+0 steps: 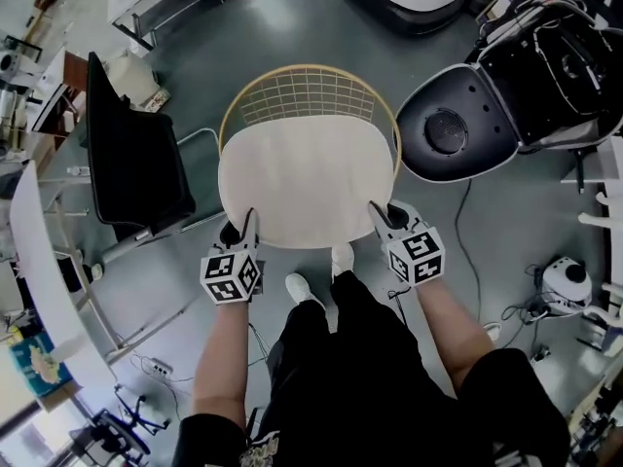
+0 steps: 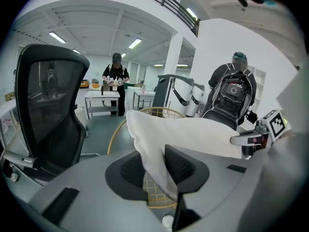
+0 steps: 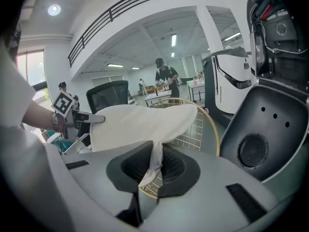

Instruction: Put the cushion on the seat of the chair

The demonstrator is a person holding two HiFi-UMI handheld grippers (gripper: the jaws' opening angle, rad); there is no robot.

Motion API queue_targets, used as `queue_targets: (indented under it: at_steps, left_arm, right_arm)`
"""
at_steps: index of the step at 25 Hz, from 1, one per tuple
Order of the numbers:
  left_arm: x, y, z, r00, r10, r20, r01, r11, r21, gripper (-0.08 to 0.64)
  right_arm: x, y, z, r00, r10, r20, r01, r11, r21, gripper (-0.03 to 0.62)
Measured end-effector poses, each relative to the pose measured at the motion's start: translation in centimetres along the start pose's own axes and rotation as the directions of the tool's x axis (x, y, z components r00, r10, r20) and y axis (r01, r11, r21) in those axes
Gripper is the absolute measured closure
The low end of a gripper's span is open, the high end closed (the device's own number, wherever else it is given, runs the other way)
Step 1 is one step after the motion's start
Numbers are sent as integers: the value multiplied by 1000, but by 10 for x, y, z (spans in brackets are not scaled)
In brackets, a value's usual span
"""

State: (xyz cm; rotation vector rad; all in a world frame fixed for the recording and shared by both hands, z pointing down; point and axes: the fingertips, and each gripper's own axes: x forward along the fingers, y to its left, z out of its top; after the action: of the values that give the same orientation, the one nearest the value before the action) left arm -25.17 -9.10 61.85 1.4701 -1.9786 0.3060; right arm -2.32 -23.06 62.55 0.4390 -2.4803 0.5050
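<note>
In the head view a cream cushion [image 1: 307, 183] hangs flat over the seat of a round wire chair with a gold rim [image 1: 310, 90]; whether it touches the seat I cannot tell. My left gripper [image 1: 243, 224] is shut on the cushion's near left edge, and my right gripper [image 1: 382, 214] on its near right edge. The left gripper view shows the cushion [image 2: 193, 132] folding down between the left gripper's [image 2: 161, 170] pads, with the chair rim [image 2: 154, 112] behind. In the right gripper view the cushion [image 3: 140, 122] is pinched by the right gripper [image 3: 153, 166] above the wire seat [image 3: 203, 124].
A black office chair [image 1: 131, 154] stands close on the left. A large white and black machine shell [image 1: 458, 125] sits close on the right, with cables on the floor. My shoes [image 1: 302, 285] are just before the chair. People [image 2: 116, 81] stand at tables far off.
</note>
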Motion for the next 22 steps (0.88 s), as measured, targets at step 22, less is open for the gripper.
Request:
queue_targets:
  at_steps: [22]
  left_arm:
    - [147, 105, -88, 978, -74, -195, 75, 997, -4, 436]
  right_arm:
    - [160, -20, -86, 980, -141, -143, 150, 987, 54, 548]
